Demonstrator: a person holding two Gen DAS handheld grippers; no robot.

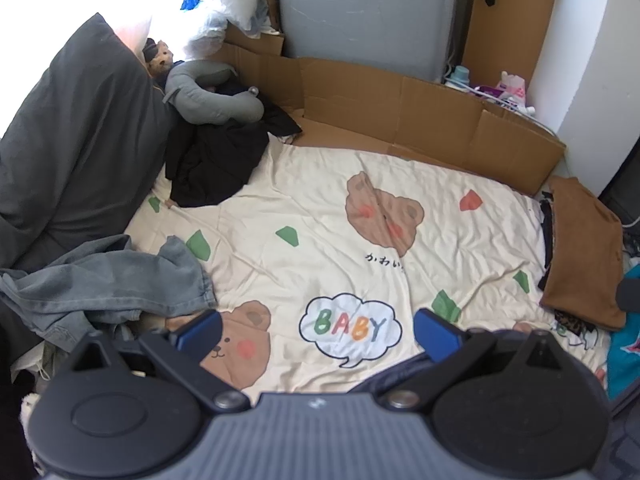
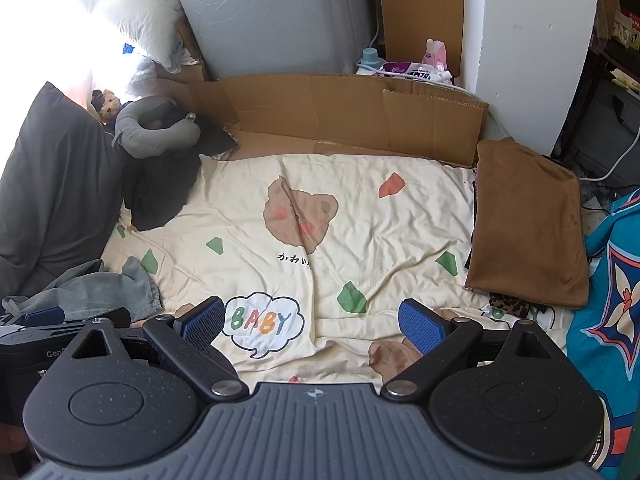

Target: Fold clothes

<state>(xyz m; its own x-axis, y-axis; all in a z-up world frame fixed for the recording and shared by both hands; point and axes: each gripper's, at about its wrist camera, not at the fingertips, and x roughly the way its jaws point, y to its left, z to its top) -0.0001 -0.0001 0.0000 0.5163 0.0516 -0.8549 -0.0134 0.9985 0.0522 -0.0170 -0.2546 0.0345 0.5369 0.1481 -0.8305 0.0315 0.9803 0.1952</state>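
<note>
My left gripper [image 1: 318, 334] is open and empty, low over the near edge of the cream bear-print bedsheet [image 1: 320, 208]. Crumpled grey-blue jeans [image 1: 112, 284] lie just left of it. My right gripper [image 2: 312, 326] is open and empty over the same sheet [image 2: 360, 216]; the jeans [image 2: 100, 288] show at its left, with the left gripper [image 2: 44, 320] beside them. A folded brown garment [image 1: 580, 248] tops a stack at the right; it shows in the right wrist view [image 2: 528, 220] too. A black garment [image 1: 216, 156] is heaped at the back left.
A dark grey pillow [image 1: 80, 152] and grey neck pillow [image 1: 208, 92] lie at the left. Flattened cardboard [image 1: 400, 116] lines the far edge against a grey panel [image 2: 272, 12]. Bottles and packets [image 2: 404, 66] stand behind it. A teal patterned cloth [image 2: 612, 300] hangs at the right.
</note>
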